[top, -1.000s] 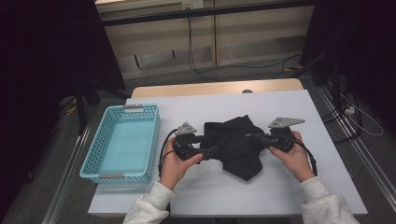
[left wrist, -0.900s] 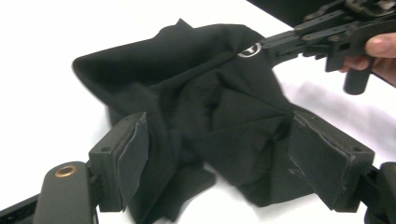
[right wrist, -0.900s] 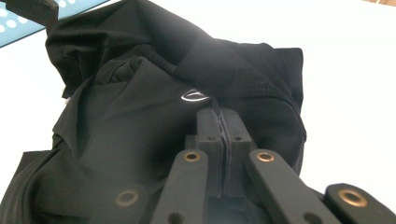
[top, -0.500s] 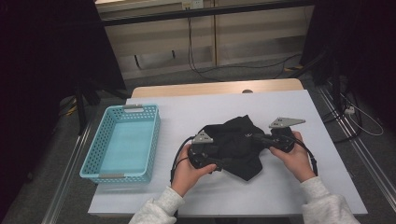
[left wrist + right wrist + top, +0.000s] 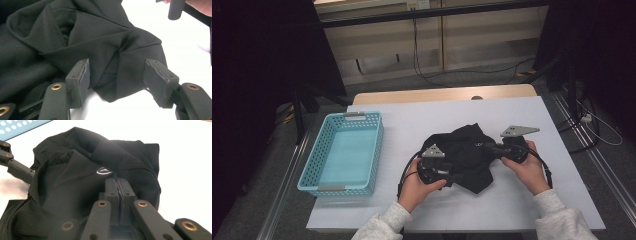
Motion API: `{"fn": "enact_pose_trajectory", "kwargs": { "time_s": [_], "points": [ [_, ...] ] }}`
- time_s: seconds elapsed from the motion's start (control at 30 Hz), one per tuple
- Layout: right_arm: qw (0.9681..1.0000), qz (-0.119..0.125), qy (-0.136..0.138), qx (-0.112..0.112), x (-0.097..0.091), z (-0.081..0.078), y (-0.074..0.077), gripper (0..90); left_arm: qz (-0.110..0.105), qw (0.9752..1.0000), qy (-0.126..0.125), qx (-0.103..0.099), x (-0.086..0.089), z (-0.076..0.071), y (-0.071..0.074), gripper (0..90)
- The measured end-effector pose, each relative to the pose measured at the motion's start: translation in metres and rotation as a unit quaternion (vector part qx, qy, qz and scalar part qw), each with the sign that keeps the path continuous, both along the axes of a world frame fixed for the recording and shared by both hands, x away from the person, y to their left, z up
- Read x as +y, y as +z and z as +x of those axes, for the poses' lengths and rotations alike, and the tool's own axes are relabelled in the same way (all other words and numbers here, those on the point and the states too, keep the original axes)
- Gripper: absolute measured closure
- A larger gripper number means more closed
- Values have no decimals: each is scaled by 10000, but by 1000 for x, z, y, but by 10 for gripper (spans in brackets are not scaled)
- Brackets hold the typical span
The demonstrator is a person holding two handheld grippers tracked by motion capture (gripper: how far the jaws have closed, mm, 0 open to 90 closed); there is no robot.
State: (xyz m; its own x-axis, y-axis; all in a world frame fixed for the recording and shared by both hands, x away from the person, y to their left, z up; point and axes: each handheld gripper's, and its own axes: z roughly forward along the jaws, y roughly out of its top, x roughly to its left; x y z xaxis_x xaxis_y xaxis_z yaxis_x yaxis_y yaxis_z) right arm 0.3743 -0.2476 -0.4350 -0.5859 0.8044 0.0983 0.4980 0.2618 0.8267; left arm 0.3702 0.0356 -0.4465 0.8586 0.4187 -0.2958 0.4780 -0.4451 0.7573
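- Nearest the camera in the high view, two pale sleeves enter from the bottom edge, with the left hand (image 5: 417,182) at lower centre and the right hand (image 5: 526,167) to its right.
- The left gripper (image 5: 451,176) sits at the lower left edge of the black garment (image 5: 464,157). In the left gripper view its jaws stand apart with a folded corner of the garment (image 5: 120,62) between them. The pads (image 5: 82,77) are not yet pressing on the cloth. The jaws have just been closing.
- The right gripper (image 5: 488,148) lies at the right side of the garment, a grey three-cornered plate on top of it. In the right gripper view its jaws are pressed together on a fold of the garment (image 5: 82,182), just below a small white logo (image 5: 104,171).
- The garment lies crumpled on the white table (image 5: 422,120), right of centre in the frame, between the two hands.
- Further left, a light blue basket (image 5: 343,152) stands on the table near its left edge, well apart from the garment.
- Beyond the white surface, a wooden table edge (image 5: 442,94) runs across the middle of the frame.
- In the upper part, cables (image 5: 422,60) hang down and lie on the grey floor.
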Motion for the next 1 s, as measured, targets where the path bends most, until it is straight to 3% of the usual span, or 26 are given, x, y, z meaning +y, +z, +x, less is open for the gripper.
{"fn": "enact_pose_trajectory", "kwargs": {
  "time_s": [0.17,0.33,0.5,0.63,0.87,1.0],
  "points": [
    [10000,-7,9,-9,0,0,0,883,-67,9998,-127,133,-3,-2,-2,480],
    [10000,3,-3,-14,-1,0,1,884,17,9995,-246,193,-5,-3,-6,583],
    [10000,4,4,-1,-1,0,1,883,57,9987,-353,356,-6,-4,-7,748],
    [10000,8,0,10,-1,0,1,883,92,9986,-383,359,-5,-5,-5,843],
    [9999,88,-60,-3,-7,-1,4,887,128,9988,-222,414,9,2,8,899],
    [9998,174,-106,-21,-11,-1,6,889,37,9995,-4,313,24,9,19,900]
  ]
}}
